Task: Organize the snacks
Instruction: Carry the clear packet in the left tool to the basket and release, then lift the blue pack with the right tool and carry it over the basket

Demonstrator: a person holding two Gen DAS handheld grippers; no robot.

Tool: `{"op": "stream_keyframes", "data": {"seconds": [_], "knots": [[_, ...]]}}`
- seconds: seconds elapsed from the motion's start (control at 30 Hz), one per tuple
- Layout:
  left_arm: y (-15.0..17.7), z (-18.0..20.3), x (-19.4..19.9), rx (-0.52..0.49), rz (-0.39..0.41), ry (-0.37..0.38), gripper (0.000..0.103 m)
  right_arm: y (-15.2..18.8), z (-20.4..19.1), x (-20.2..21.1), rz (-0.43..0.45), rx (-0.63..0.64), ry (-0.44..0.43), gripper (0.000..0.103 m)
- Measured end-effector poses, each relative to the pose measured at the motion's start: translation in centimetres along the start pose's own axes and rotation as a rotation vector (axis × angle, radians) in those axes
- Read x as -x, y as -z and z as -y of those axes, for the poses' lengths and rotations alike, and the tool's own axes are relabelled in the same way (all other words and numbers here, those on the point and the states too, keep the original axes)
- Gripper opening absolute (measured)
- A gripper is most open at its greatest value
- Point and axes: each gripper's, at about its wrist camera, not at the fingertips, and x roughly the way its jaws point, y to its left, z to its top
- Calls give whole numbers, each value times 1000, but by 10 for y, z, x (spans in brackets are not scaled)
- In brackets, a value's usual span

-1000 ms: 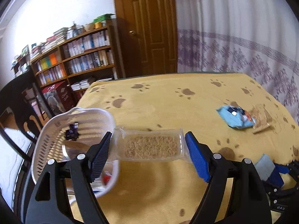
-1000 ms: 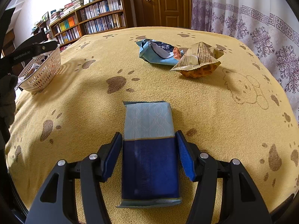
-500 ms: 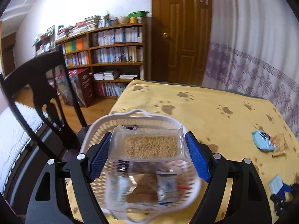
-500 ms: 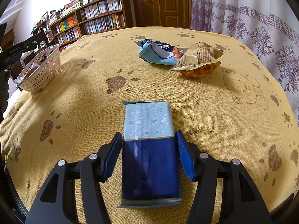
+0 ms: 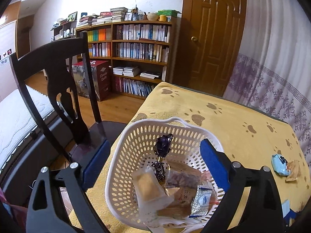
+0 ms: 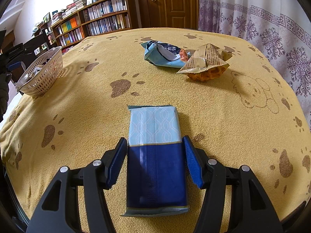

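My left gripper (image 5: 155,147) hangs open over the white perforated basket (image 5: 175,119), its blue pads on either side of the rim and nothing between them. A clear packet of beige crackers (image 5: 148,186) lies inside the basket among several other wrapped snacks. In the right wrist view my right gripper (image 6: 155,141) is shut on a blue-and-pale-blue pack (image 6: 154,120) that lies flat on the yellow paw-print tablecloth (image 6: 223,106). The basket (image 6: 44,71) stands far off at the table's left edge.
A light blue bag (image 6: 163,56) and a brown waffle packet (image 6: 206,62) lie together at the far middle of the table. A dark wooden chair (image 5: 58,89) stands just beyond the basket's side of the table. Bookshelves (image 5: 136,44) and a door lie behind.
My left gripper carried the clear cracker packet over the basket, opened and dropped it in. The right gripper and its blue pack have not moved.
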Motion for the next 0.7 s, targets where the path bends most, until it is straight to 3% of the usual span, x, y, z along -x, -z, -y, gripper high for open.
{"op": "stream_keyframes", "data": {"seconds": [0.47, 0.7], "knots": [[-6, -14, 18, 52, 49, 13, 94, 0, -5, 3, -10, 4, 64, 51], [-9, -19, 24, 64, 68, 8, 94, -9, -7, 12, 3, -45, 17, 50]]}}
